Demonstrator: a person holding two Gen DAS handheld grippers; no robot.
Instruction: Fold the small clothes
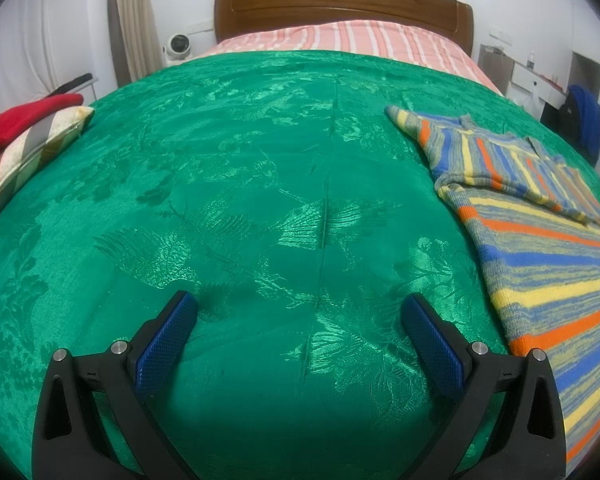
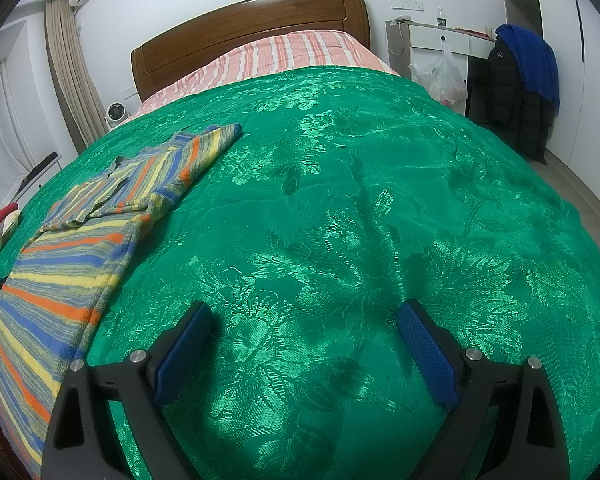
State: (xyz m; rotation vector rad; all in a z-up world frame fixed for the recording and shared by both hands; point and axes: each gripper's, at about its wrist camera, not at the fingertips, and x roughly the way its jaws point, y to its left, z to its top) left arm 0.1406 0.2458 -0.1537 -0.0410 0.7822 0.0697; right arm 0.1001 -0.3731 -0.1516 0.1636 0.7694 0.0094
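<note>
- The sweater [image 1: 540, 240] is lying flat on the green cover [image 1: 240, 200], filling the right side of the left wrist view and running off the lower right of the frame.
- In the right wrist view the sweater [image 2: 60, 264] is sitting along the left side, with one sleeve [image 2: 208, 144] pointing toward the upper middle of the frame.
- One sleeve is lying folded across the chest, judging by the crossing stripes in both views.
- The left gripper [image 1: 300, 340] is hanging spread wide over bare cover at the bottom of its frame, holding nothing; the sweater's edge is lying just right of its right finger.
- The right gripper [image 2: 306, 344] is likewise gaping and empty, with the sweater's edge near its left finger.
- The knit is looking soft, thick and limp, so it will probably sag and drape when lifted, and it is likely light.
- The shiny cover is looking slick, so the sweater may be sliding when tugged; a pinch at the hem corners or the outstretched sleeve end seems the surest hold.
- Plenty of open cover is lying around both grippers, giving room for sweeping a fold.
- The bed's near edge is sitting close at lower left of the right wrist view, and a red cloth on a pillow [image 1: 28, 136] is occupying the left edge of the left wrist view.
</note>
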